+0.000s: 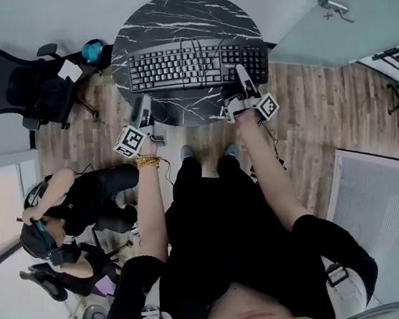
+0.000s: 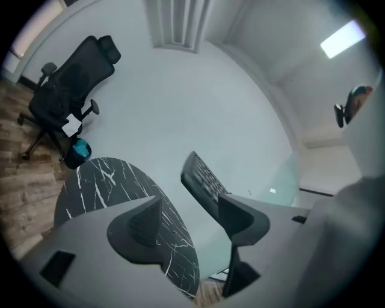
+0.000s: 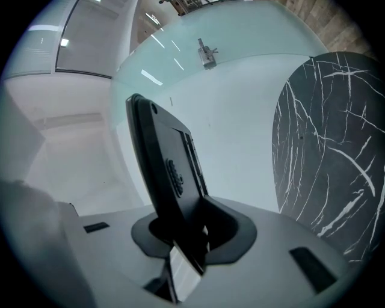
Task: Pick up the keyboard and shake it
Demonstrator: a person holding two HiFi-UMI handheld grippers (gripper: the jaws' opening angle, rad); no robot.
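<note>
A black keyboard hangs over the round black marble table. My right gripper is shut on its near edge toward the right end. In the right gripper view the keyboard stands edge-on between the pads of the right gripper, away from the table. My left gripper is at the table's near left edge, open and empty. In the left gripper view the left gripper has its jaws spread, with the tilted keyboard beyond them, above the table.
A black office chair and a blue object stand left of the table. A person in black sits at the left. A glass wall runs behind on the right. A pale mat lies on the wood floor.
</note>
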